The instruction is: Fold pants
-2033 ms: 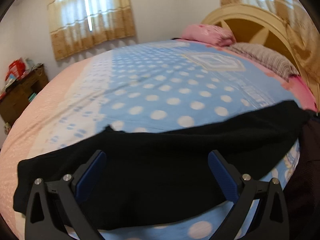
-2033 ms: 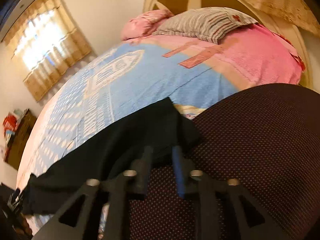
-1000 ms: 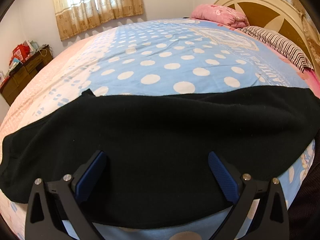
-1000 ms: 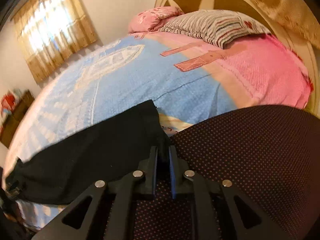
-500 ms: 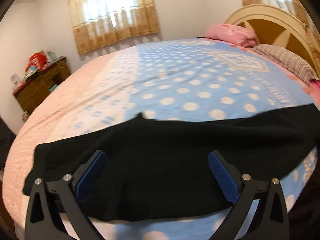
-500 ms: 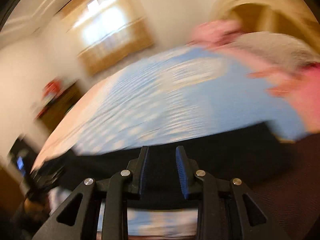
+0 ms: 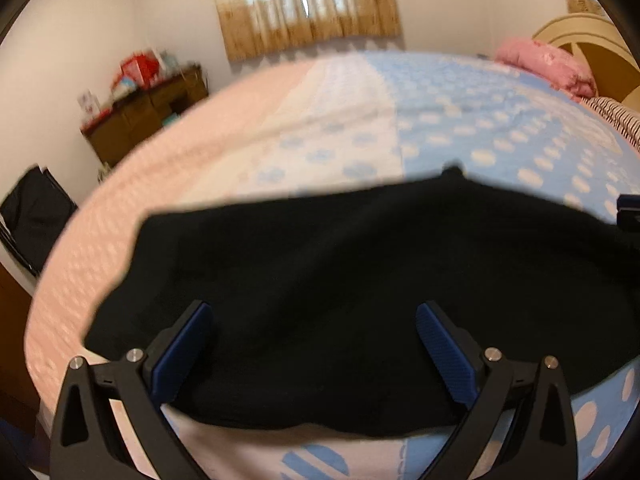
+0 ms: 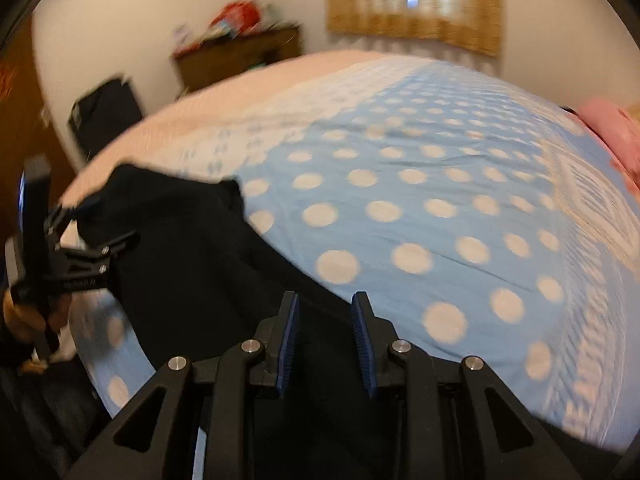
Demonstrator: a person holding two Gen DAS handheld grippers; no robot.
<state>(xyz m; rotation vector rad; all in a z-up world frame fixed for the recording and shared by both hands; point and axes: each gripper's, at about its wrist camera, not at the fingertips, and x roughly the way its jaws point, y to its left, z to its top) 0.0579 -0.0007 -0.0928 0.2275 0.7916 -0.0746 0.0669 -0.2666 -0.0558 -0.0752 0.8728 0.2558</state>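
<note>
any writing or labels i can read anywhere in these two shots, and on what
None can be read.
Left gripper: a short pale marking on its black arm, too small and blurred to read.
Blue spotted bedspread: a pale printed panel near the pillows, blurred; whether it holds letters cannot be told.
Boxes on the wooden cabinet: red and white packaging, print too blurred to read.
Black pants: no label visible.

Black pants (image 8: 192, 248) across polka-dot bedspread (image 8: 440, 200), apparently below slightly parted right gripper (image 8: 325, 340).
</note>
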